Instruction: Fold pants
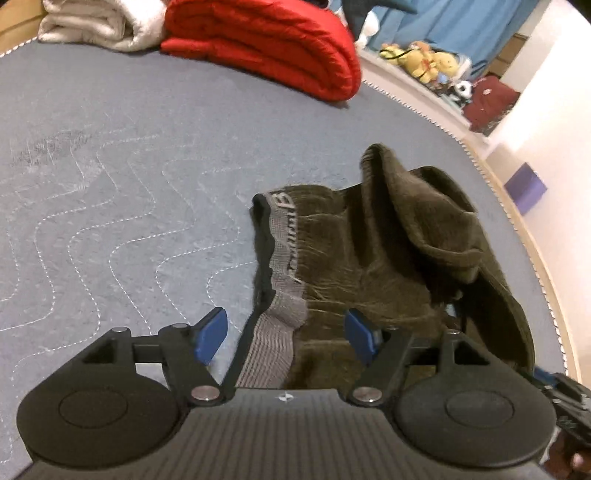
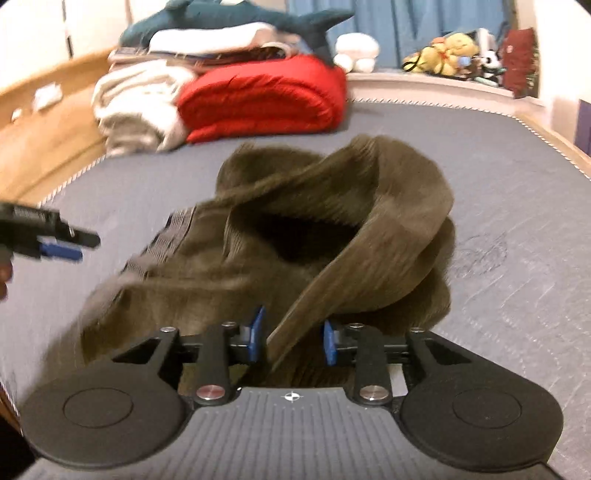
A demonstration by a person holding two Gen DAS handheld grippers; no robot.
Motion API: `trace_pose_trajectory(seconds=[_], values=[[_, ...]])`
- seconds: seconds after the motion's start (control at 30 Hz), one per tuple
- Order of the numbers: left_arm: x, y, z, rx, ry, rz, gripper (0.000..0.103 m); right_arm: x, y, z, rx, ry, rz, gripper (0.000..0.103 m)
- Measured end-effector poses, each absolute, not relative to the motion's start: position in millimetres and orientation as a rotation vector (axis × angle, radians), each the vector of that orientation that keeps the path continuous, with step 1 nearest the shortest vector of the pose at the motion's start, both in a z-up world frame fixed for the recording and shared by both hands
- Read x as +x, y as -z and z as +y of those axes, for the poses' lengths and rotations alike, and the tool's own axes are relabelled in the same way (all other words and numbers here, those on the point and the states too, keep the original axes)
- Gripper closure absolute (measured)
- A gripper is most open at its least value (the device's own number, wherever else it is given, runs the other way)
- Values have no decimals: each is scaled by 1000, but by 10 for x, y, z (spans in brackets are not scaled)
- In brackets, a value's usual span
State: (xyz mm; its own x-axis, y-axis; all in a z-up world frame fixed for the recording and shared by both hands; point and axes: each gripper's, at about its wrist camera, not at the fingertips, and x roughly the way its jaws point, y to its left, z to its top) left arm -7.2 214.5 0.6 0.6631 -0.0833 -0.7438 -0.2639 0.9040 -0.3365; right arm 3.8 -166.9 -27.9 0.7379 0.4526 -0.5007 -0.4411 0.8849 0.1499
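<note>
Dark olive corduroy pants lie bunched on a blue-grey quilted mattress, with the grey waistband turned toward the left. My left gripper is open just above the waistband end, and its blue pads stand well apart without touching the cloth. In the right wrist view the pants form a loose heap, and one raised fold runs down between the pads of my right gripper. Those jaws stand partly apart and do not press the fold. The left gripper shows at the left edge there.
A folded red blanket and white towels sit at the far end of the mattress, under a plush shark. Soft toys line a ledge beyond. The wooden bed frame runs along the left; the mattress edge is close on the right.
</note>
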Motion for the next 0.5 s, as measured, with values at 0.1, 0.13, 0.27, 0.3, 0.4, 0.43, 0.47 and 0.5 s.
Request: trace_pose_trajectory(seconds=[0.1, 0.13, 0.27, 0.3, 0.4, 0.43, 0.47, 0.5], values=[[177, 153, 2147, -455, -113, 888, 28, 128, 229, -1772, 60, -444, 541, 51], [253, 211, 2157, -465, -106, 895, 28, 180, 224, -1809, 76, -432, 542, 49], [546, 411, 2186, -494, -100, 927, 28, 534, 290, -1859, 140, -393, 590, 44], [613, 452, 2194, -501, -99, 935, 28, 601, 309, -1880, 163, -385, 608, 44], [754, 565, 2176, -523, -125, 954, 28, 777, 376, -1880, 203, -371, 649, 40], [806, 609, 2151, -524, -129, 967, 29, 826, 395, -1874, 205, -366, 655, 39], [847, 654, 2122, -520, -133, 981, 33, 868, 419, -1855, 204, -356, 660, 38], [875, 688, 2086, -507, -136, 995, 39, 915, 452, -1855, 207, -347, 672, 38]])
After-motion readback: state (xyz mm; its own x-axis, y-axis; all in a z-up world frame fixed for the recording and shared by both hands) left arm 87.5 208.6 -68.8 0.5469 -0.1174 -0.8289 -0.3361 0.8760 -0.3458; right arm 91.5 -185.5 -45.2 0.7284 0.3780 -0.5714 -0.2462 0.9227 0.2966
